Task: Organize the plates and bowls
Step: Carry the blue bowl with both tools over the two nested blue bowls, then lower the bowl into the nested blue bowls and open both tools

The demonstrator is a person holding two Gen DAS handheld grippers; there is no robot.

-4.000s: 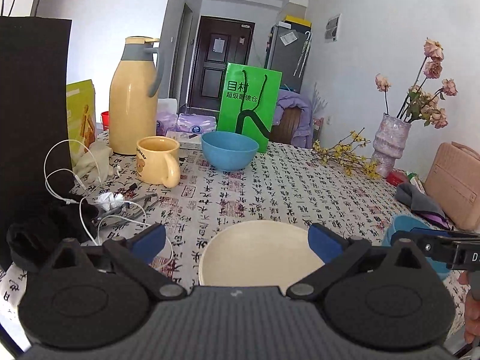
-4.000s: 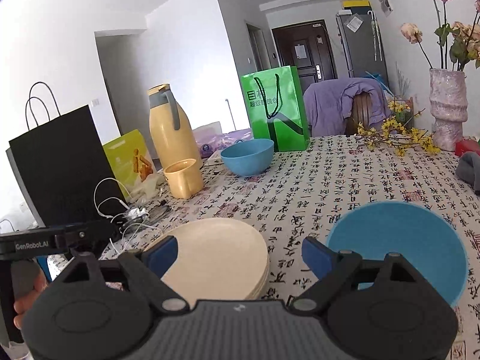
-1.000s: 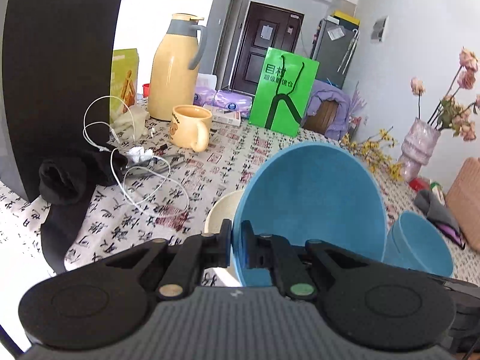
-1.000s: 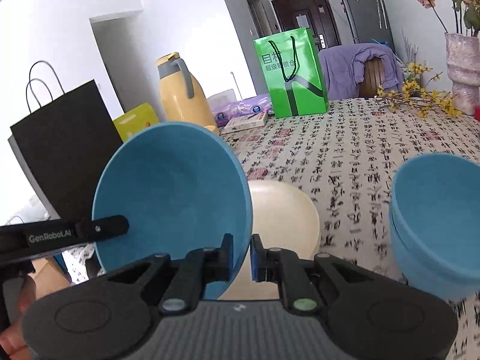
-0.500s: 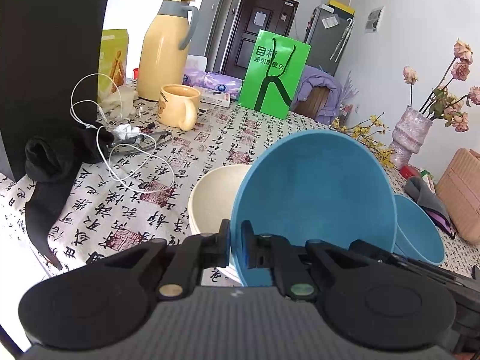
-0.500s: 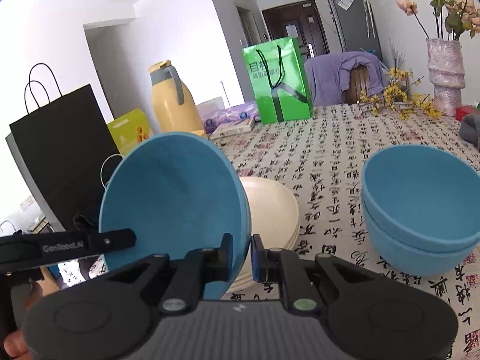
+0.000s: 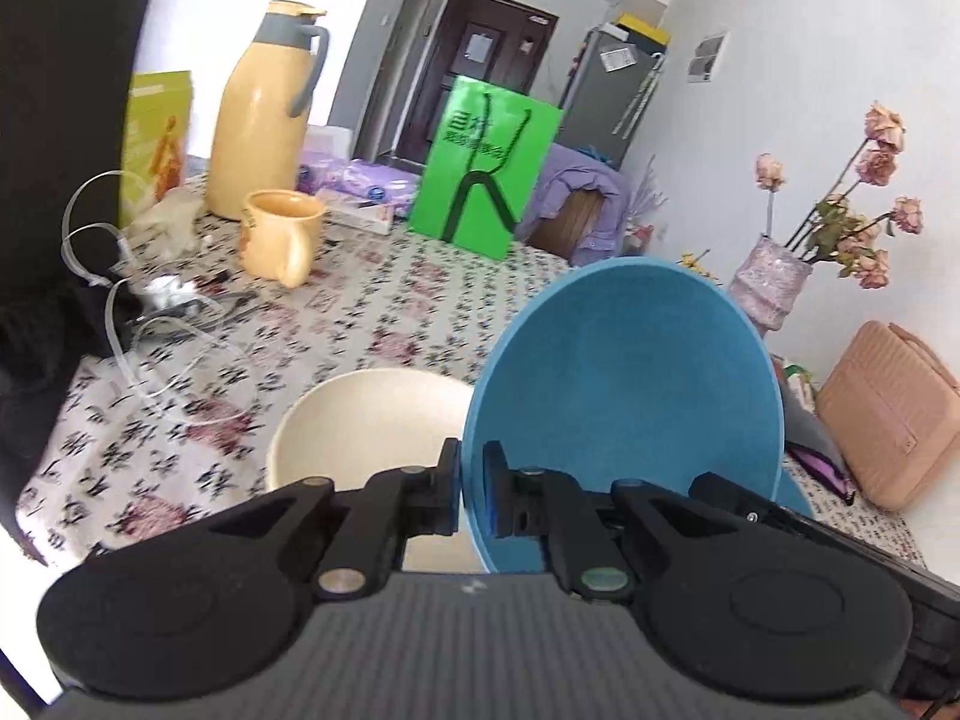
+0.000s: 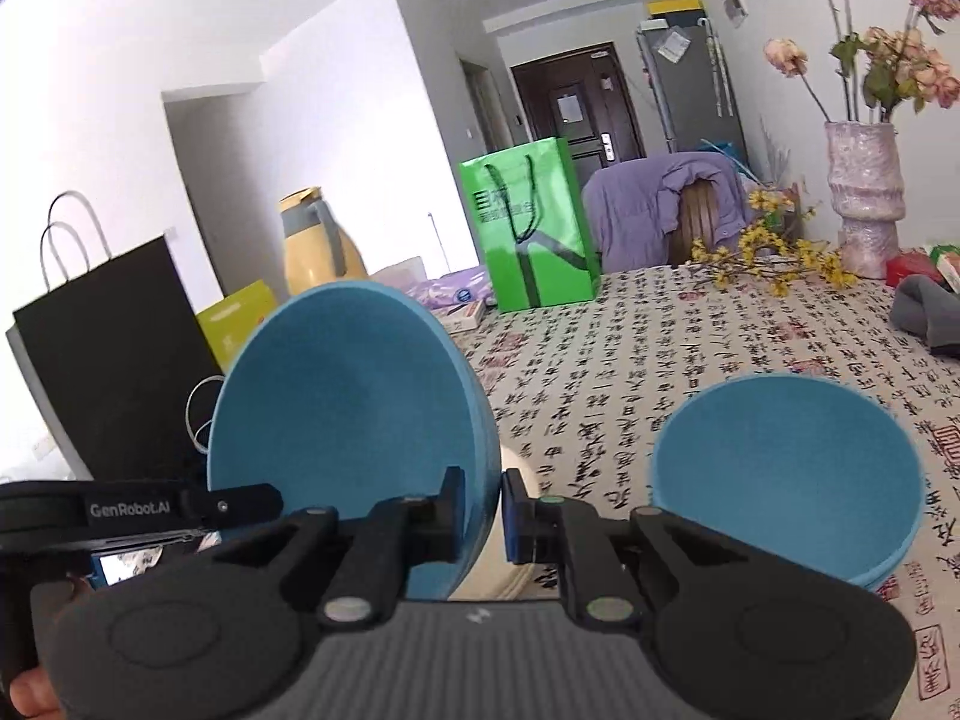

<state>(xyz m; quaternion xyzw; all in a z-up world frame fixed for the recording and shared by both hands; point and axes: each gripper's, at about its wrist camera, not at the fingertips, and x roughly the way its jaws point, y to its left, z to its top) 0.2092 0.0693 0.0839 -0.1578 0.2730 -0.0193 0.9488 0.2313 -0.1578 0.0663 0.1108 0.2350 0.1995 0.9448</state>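
A blue bowl [image 7: 624,396] is held off the table, tilted with its hollow facing the cameras. Its rim is pinched by both tools at once: the left gripper [image 7: 474,495] is clamped on the near-left part of the rim, the right gripper [image 8: 480,516] on the opposite part, each with its jaws pressed almost together on the thin wall.

In the right wrist view, the stacked blue bowls [image 8: 786,480] are seen resting on the patterned tablecloth [image 8: 690,348], at about 3 o'clock from the held bowl and lower than it. The right gripper is judged the nearer of the two to that stack. The cream plates [image 7: 366,426] are seen directly beneath and at 9 o'clock of the held bowl in the left wrist view.

Judgement: nesting is the step in hand. The coming move turns on carrying the bowl toward 3 o'clock and levelling its rim before lowering.
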